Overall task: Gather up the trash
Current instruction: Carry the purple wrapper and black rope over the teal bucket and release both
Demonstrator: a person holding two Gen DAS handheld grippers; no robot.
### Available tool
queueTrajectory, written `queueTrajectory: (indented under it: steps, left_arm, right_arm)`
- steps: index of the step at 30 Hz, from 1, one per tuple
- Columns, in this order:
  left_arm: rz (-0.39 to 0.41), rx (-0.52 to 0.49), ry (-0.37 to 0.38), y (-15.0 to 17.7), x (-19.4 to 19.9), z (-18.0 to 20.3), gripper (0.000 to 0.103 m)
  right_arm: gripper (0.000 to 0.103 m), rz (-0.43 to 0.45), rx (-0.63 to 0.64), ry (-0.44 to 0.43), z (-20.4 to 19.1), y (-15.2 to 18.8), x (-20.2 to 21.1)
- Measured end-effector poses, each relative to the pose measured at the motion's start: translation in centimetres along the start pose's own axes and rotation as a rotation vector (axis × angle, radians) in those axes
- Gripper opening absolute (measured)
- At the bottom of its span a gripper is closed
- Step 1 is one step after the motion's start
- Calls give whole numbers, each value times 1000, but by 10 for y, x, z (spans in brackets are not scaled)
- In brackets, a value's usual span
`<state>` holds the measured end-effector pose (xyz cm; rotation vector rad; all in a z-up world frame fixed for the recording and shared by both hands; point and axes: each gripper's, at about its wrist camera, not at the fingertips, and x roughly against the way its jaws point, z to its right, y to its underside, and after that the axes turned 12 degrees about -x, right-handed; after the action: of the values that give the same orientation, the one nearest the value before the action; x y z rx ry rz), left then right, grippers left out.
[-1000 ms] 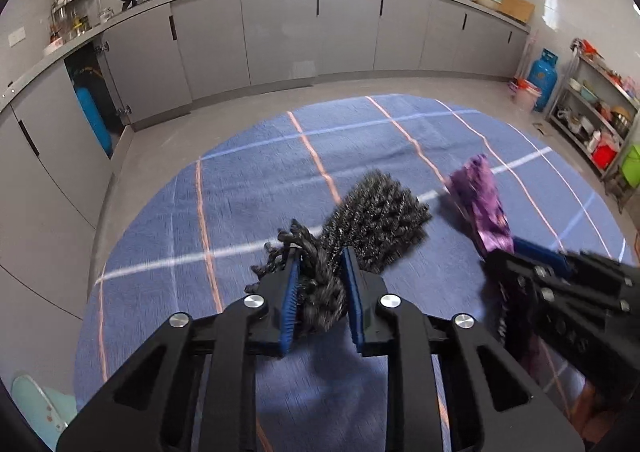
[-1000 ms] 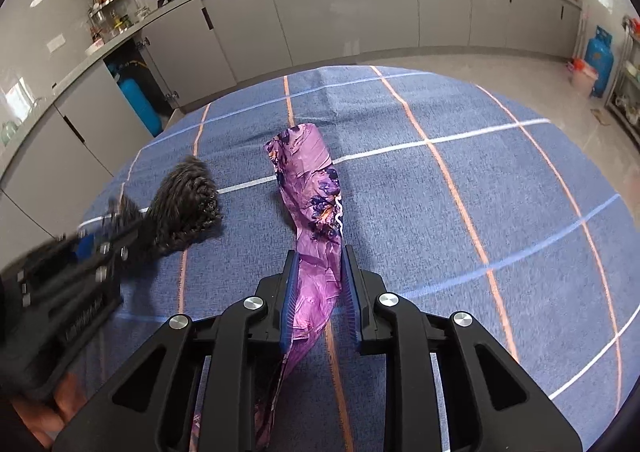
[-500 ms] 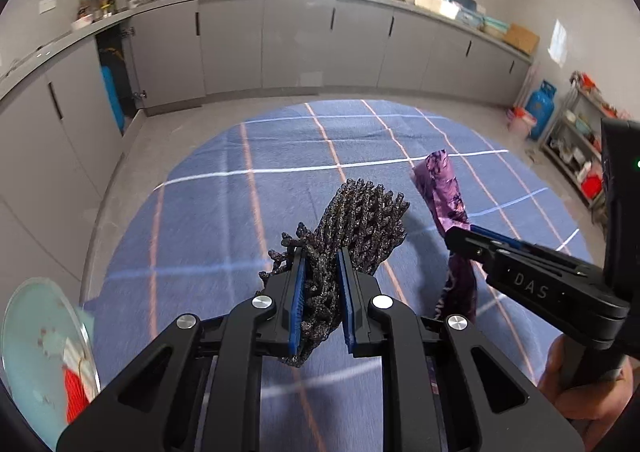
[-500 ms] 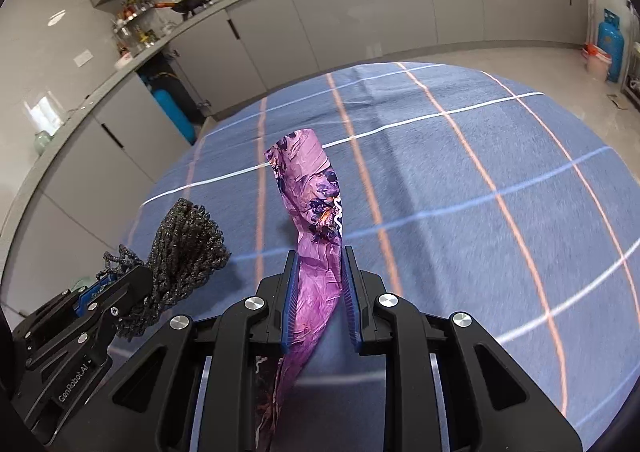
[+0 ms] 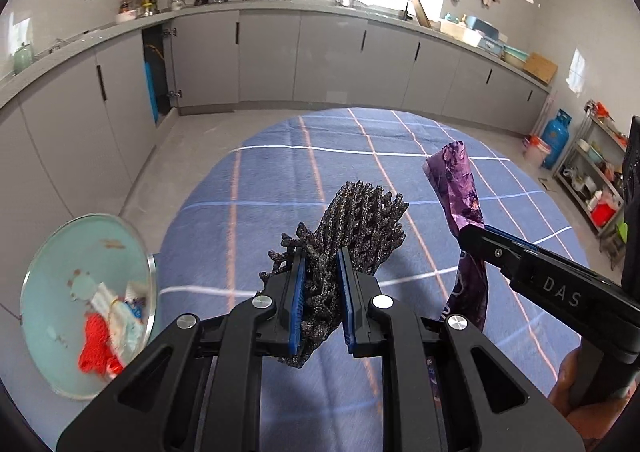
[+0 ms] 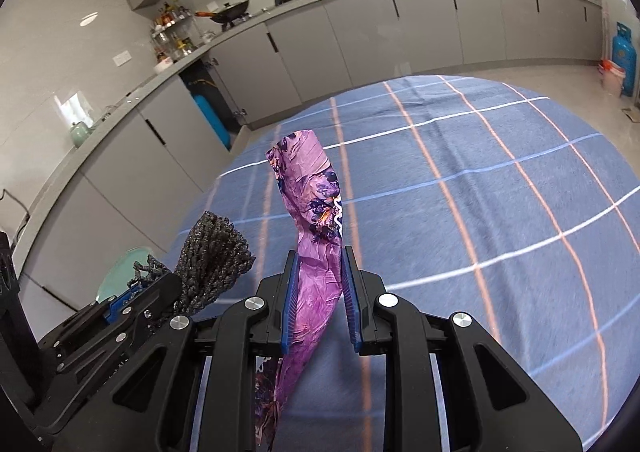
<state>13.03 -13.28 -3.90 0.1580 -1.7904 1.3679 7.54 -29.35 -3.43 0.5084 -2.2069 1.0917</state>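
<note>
My left gripper (image 5: 321,280) is shut on a dark knitted bundle (image 5: 360,223), which sticks up and forward from between the blue pads. My right gripper (image 6: 318,284) is shut on a crumpled purple wrapper (image 6: 314,195); its upper end stands above the fingers and its tail hangs below. Both are held in the air above the blue checked tablecloth (image 5: 280,179). In the left wrist view the right gripper (image 5: 492,238) and purple wrapper (image 5: 456,179) show at the right. In the right wrist view the left gripper (image 6: 132,292) with the bundle (image 6: 212,252) shows at lower left.
A pale green bin (image 5: 86,304) with red and white scraps inside stands on the floor at lower left, beside the table's edge. Grey kitchen cabinets (image 5: 280,55) line the far walls. A blue gas cylinder (image 5: 558,137) and a storage rack (image 5: 596,179) stand at the right.
Both grippers have risen and swung left with their loads. The green bin has come into view at the left wrist view's lower left and grown larger.
</note>
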Motion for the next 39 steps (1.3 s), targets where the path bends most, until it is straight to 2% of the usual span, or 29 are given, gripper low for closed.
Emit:
queueTrajectory:
  steps: [9, 20, 39]
  left_arm:
    - [63, 37, -84, 27, 59, -33, 16]
    - [108, 113, -201, 51, 105, -94, 16]
    - [107, 257, -269, 75, 113, -168, 16]
  right_arm:
    - [22, 33, 86, -51, -48, 29, 25]
    - [22, 19, 199, -138, -116, 55, 26]
    - [22, -53, 342, -213, -204, 91, 2]
